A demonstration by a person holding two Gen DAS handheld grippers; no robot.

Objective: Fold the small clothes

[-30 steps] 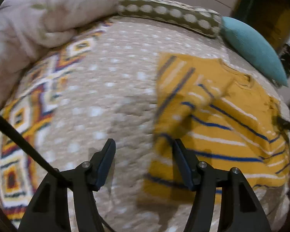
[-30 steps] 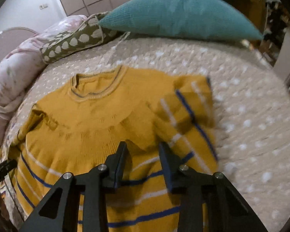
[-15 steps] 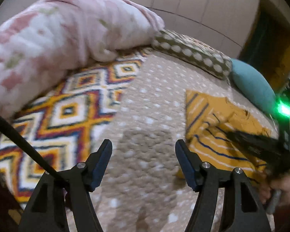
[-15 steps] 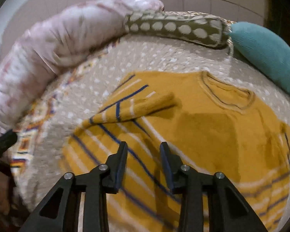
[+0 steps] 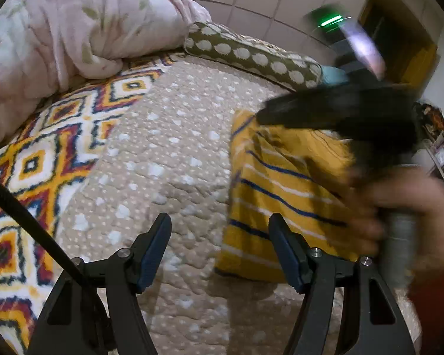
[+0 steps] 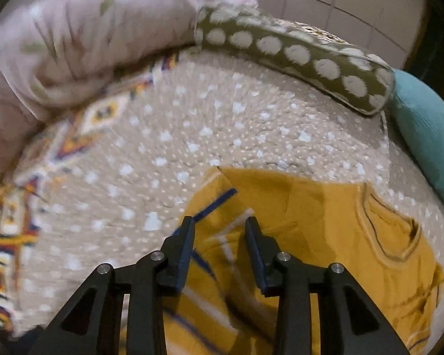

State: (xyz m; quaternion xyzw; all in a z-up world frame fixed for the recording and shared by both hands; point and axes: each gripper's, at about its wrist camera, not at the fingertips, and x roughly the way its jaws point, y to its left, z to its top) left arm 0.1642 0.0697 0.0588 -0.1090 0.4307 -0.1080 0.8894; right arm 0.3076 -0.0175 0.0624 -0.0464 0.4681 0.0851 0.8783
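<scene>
Left gripper (image 5: 219,248): matte black frame, two fingers with dark blue pads (image 5: 155,248), triangular cut-outs in arms, silver screw heads near finger bases. Thin black cable (image 5: 29,222) just left of left finger. Right gripper (image 6: 220,251): same black frame, blue pads, silver screws. Right hand (image 5: 405,207): bare skin, blurred, on grey handle; red-orange sleeve beneath it. Green light above it.
</scene>
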